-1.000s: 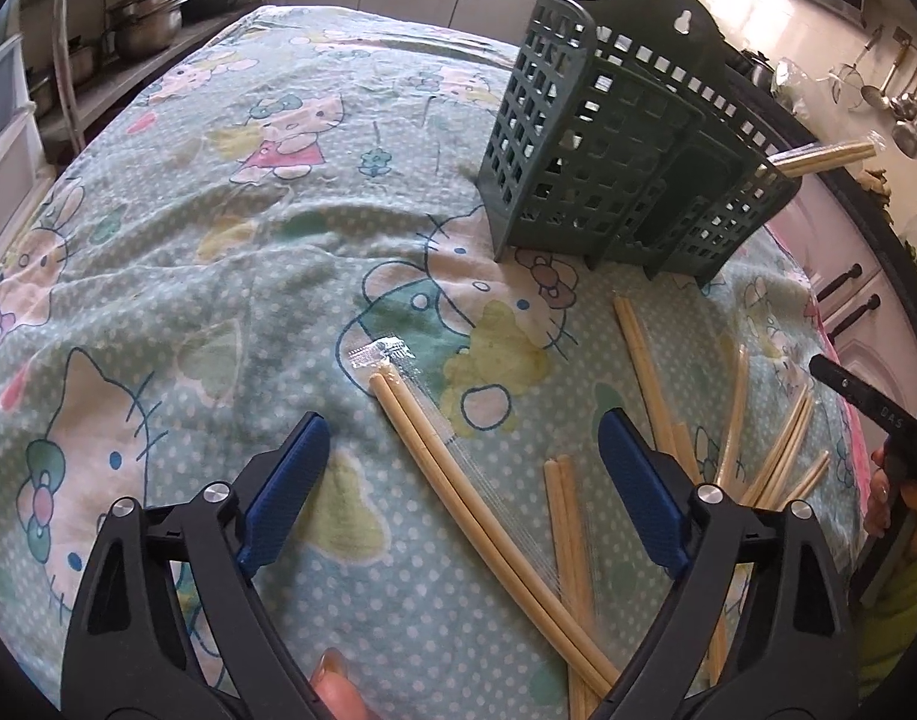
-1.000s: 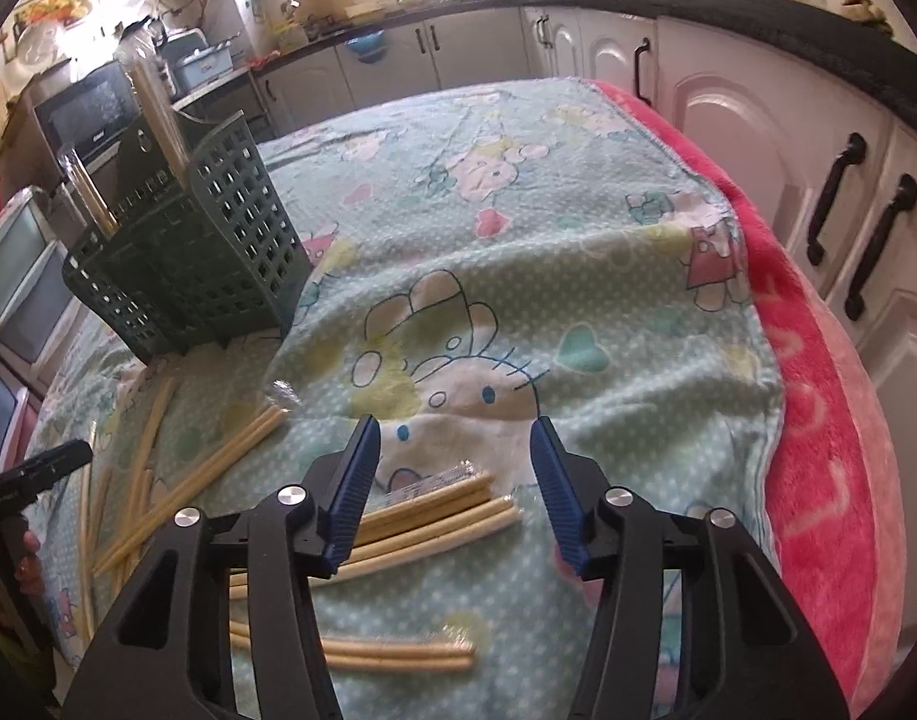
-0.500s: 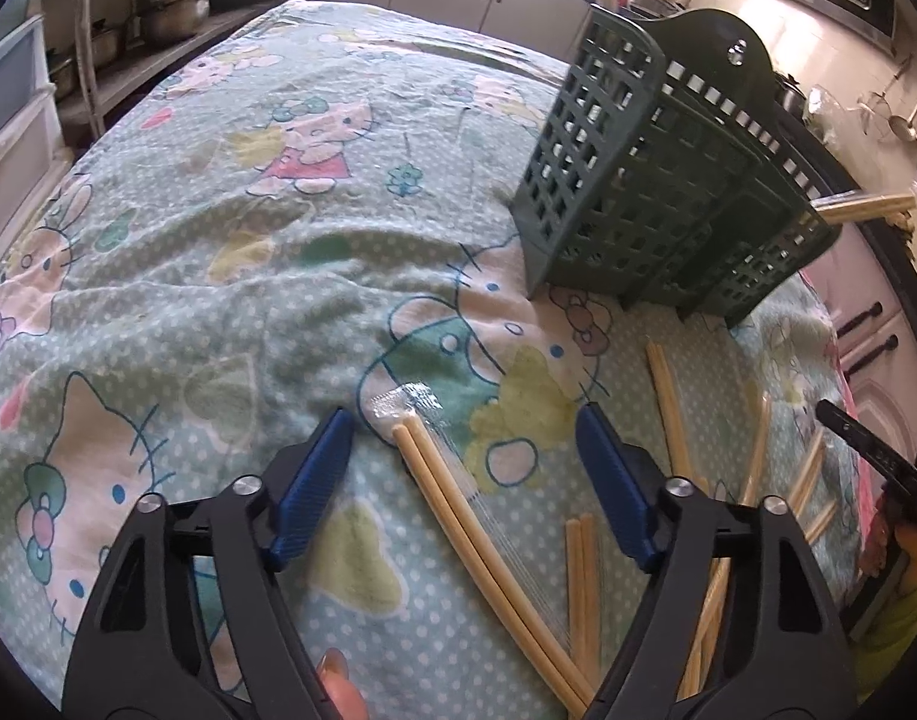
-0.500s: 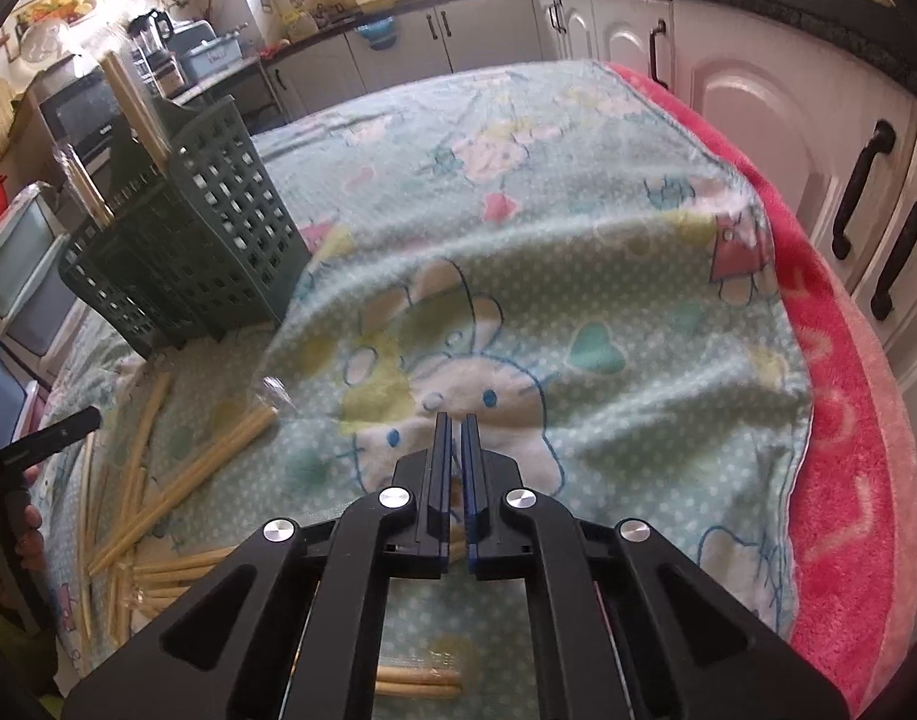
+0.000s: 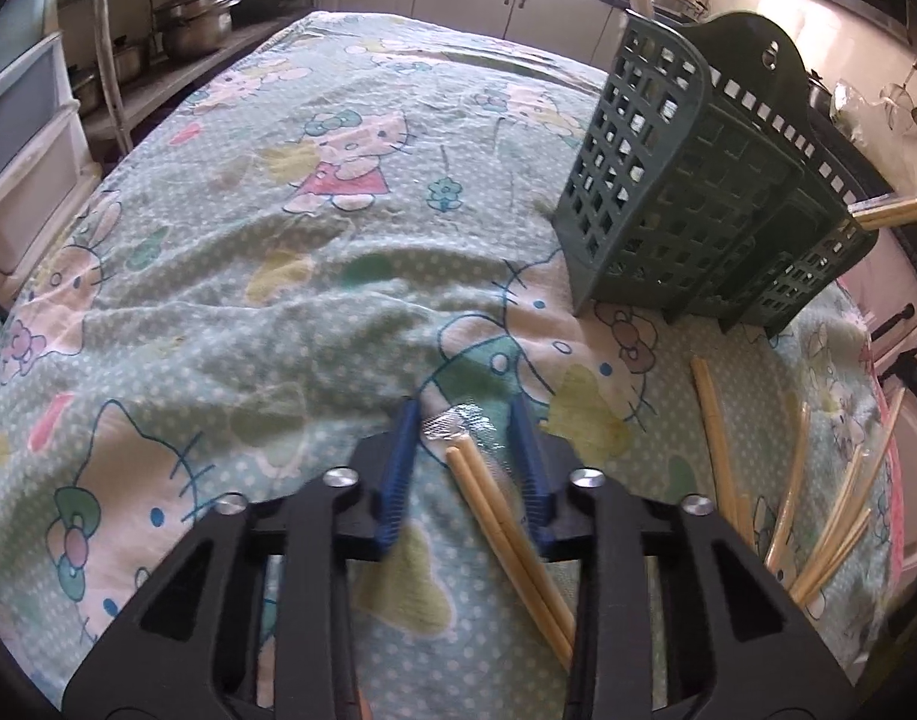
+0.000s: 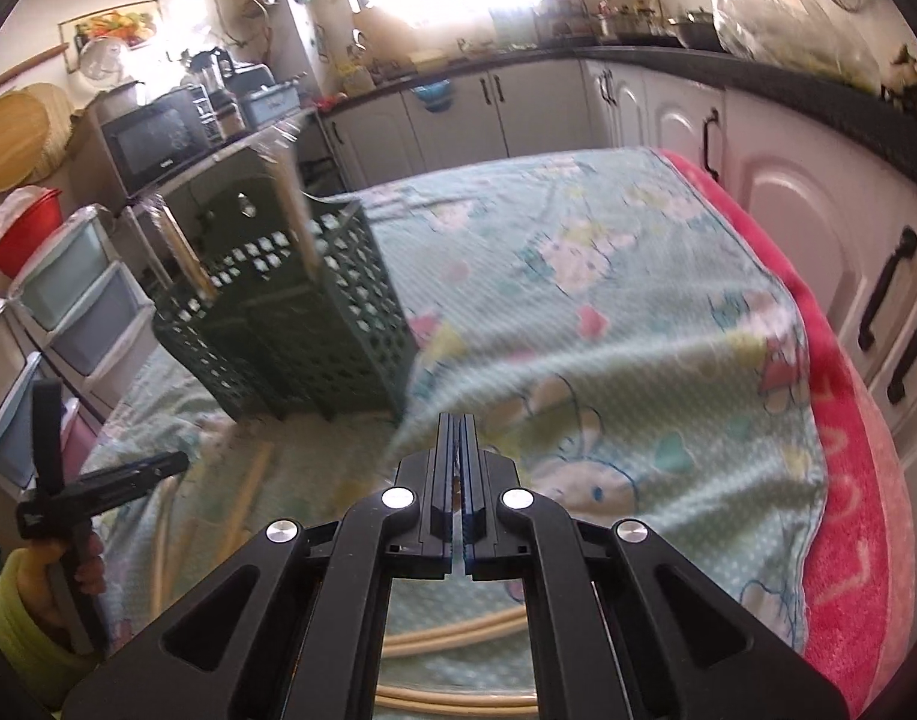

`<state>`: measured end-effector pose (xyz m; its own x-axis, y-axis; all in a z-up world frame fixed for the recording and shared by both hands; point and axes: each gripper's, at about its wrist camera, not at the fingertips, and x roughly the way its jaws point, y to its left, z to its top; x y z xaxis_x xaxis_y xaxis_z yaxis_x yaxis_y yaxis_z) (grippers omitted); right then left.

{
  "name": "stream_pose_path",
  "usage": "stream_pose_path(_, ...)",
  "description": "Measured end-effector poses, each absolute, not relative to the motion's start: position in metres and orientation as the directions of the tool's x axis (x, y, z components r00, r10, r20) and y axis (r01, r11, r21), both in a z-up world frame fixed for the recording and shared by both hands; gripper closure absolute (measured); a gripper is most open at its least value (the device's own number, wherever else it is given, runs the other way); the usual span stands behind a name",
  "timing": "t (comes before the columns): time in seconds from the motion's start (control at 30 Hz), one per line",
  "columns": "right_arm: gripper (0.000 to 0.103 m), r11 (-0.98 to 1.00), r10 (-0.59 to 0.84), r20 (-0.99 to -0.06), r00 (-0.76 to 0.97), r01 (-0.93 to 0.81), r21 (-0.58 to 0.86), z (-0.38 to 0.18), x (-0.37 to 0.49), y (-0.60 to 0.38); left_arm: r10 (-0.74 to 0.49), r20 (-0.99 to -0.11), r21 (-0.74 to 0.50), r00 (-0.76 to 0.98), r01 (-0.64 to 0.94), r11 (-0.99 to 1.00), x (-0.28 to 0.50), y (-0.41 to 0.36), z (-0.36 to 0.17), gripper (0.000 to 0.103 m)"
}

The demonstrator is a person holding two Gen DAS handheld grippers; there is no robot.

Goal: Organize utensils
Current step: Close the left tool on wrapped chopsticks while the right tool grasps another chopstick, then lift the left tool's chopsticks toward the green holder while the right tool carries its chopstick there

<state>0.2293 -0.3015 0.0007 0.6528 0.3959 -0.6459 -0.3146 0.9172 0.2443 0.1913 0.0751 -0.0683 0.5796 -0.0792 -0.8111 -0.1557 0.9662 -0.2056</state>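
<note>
Chopsticks are what I'm working on right now: my left gripper [image 5: 467, 462] is closing its blue pads around a wrapped pair of pale wooden chopsticks [image 5: 506, 531] lying on the cartoon-cat patterned cloth [image 5: 266, 252], the pair sitting between the jaws but not squeezed yet as far as I can see. My right gripper [image 6: 456, 480] is pressed together, and I honestly can't tell if it's pinching a pair. I'm thinking the trick is centring the pair before clamping, then tipping it upright into the dark green slotted plastic caddy [image 5: 692, 204].
</note>
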Motion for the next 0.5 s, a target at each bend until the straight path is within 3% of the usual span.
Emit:
stream_pose_path(0.23, 0.101, 0.904, 0.424, -0.598, 0.68, -0.355, 0.237, 0.026, 0.222, -0.286, -0.119, -0.797, -0.25, 0.593, -0.144, 0.957, 0.188, 0.082, -0.062, 0.098)
stream_pose_path(0.5, 0.101, 0.889, 0.453, -0.556, 0.697, -0.4, 0.222, 0.048, 0.213, -0.272, -0.161, -0.745, -0.286, 0.647, -0.092, 0.954, 0.179, 0.077, -0.032, 0.099)
